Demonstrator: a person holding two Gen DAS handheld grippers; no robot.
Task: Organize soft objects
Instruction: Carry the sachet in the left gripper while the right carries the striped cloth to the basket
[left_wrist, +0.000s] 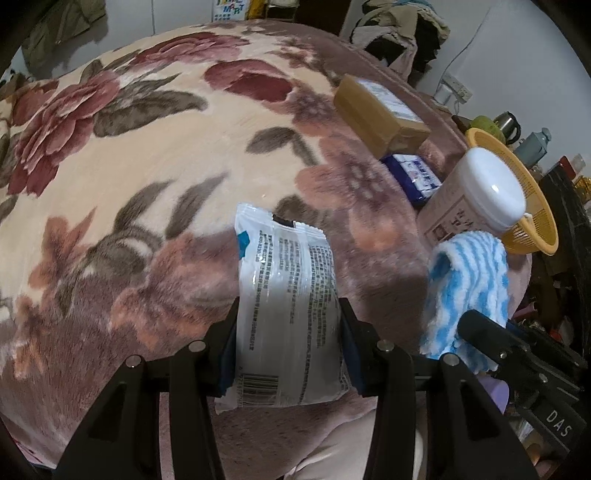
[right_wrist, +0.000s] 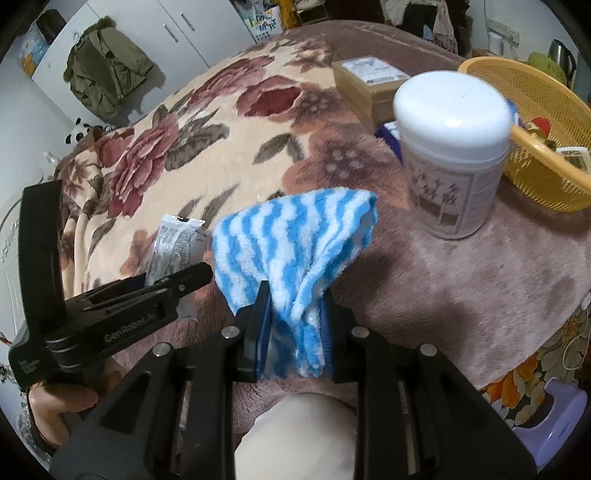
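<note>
Nearest to me, the left gripper (left_wrist: 288, 325) pinches a white printed packet (left_wrist: 286, 295) by its sides, holding it clear above the flowered blanket (left_wrist: 147, 177). Just beside it, the right gripper (right_wrist: 295, 321) has its fingers squeezed on a bunched blue-and-white striped cloth (right_wrist: 295, 236), which fans out above the pads. Beyond the cloth a white-lidded tub (right_wrist: 450, 155) stands on the blanket, touching an orange basket (right_wrist: 546, 184). A blue pack (left_wrist: 413, 175) lies behind the tub, and farther back sits a cardboard box (left_wrist: 380, 114).
</note>
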